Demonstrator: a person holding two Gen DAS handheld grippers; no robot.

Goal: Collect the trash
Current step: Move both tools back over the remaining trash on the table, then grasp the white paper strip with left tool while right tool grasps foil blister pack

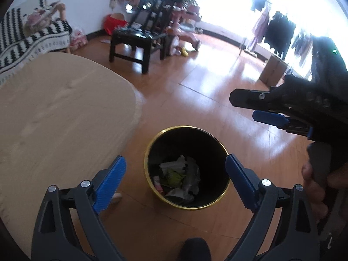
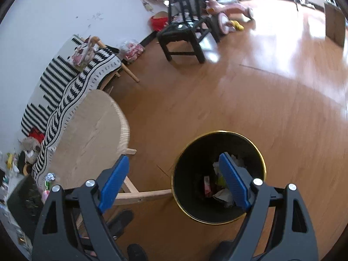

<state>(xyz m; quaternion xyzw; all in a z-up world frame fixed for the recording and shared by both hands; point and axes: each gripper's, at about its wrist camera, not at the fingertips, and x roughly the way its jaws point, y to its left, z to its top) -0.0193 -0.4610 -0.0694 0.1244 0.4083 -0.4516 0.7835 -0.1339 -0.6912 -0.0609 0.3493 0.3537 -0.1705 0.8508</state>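
Note:
A black trash bin with a gold rim (image 1: 152,143) stands on the wooden floor; crumpled wrappers and paper (image 1: 180,178) lie inside. My left gripper (image 1: 174,171) is open and empty, held above the bin. My right gripper (image 2: 174,174) is open and empty, above the bin's left side (image 2: 184,152), with its right finger (image 2: 232,180) over the bin's trash (image 2: 224,195). The right gripper also shows in the left wrist view (image 1: 256,106) at the right, held by a hand.
A round light wooden table (image 1: 54,113) stands left of the bin; its edge (image 2: 121,119) and legs show in the right wrist view. A black chair (image 1: 139,41), a striped sofa (image 2: 65,87), a pink tricycle (image 2: 226,10) and a cardboard box (image 1: 274,69) stand farther off.

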